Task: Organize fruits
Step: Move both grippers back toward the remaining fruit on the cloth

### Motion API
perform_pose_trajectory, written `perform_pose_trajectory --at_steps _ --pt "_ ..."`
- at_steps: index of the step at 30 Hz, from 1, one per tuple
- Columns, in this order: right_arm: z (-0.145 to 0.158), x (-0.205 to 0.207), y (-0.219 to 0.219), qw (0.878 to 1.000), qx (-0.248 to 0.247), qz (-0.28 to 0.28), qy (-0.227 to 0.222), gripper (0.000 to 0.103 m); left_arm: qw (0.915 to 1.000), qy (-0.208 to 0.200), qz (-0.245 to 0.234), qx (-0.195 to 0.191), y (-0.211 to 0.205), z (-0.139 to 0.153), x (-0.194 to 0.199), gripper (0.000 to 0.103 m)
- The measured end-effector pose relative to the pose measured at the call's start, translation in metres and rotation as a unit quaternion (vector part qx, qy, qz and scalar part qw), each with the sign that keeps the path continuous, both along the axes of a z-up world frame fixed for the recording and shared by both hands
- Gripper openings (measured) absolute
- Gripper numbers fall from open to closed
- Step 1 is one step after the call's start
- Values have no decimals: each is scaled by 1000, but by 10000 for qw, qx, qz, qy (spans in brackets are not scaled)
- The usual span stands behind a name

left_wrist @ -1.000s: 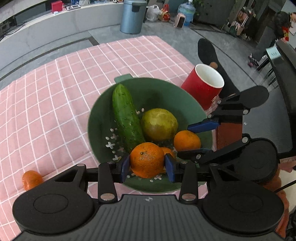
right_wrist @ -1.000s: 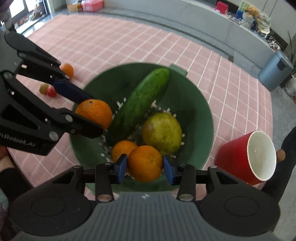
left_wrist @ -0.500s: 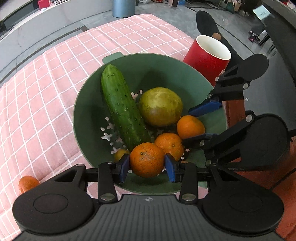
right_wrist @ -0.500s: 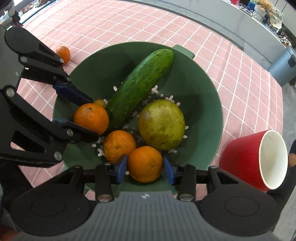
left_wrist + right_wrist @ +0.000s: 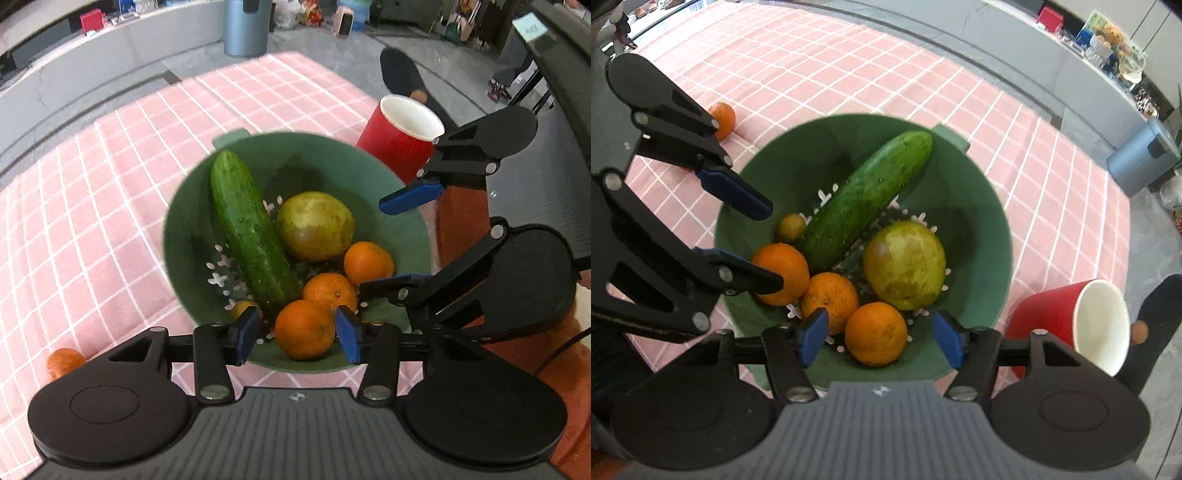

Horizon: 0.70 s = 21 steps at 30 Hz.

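A green strainer bowl [image 5: 402,206] [image 5: 982,206] on the pink checked cloth holds a cucumber [image 5: 251,236] [image 5: 871,195], a green pear-like fruit [image 5: 314,225] [image 5: 905,264], three oranges and a small yellowish fruit [image 5: 790,227]. My left gripper [image 5: 297,332] is open over the bowl's near edge; an orange [image 5: 304,328] lies in the bowl between its fingers. My right gripper [image 5: 879,336] is open over the bowl's other side; an orange [image 5: 875,334] lies between its fingers. Each gripper shows in the other's view.
A red paper cup [image 5: 400,134] [image 5: 1075,325] stands by the bowl. A loose orange [image 5: 62,360] [image 5: 722,118] lies on the cloth on the left. The table edge, grey floor and a grey bin [image 5: 245,27] are beyond.
Both grippers have opened and let go of their oranges, which now lie in the bowl. Both grippers have pulled back and up a little.
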State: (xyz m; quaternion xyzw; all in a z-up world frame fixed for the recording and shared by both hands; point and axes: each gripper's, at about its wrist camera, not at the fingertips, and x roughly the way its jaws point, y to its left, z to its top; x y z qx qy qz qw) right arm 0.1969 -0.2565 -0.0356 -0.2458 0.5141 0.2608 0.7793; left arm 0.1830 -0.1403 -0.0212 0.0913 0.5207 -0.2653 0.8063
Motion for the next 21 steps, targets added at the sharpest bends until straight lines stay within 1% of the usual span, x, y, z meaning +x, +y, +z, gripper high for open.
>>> perform_pose_trajectory --at_steps 4,7,9,15,21 --pt "15 -10 2 9994 150 -78 -288 60 9993 -269 225 -125 15 19 -11 56" --pt "31 -20 8 9981 364 -145 -484 60 9979 -418 394 -285 31 32 -21 56" --pt "38 -29 15 9967 535 -169 -593 60 9970 -510 488 -322 42 40 -27 56" --pt "52 -52 49 9917 1034 17 -762 60 9938 -668 845 -289 85 55 -41 56" --pt "56 -68 82 9837 1568 65 -875 60 9889 -793 1245 -157 131 54 -52 56"
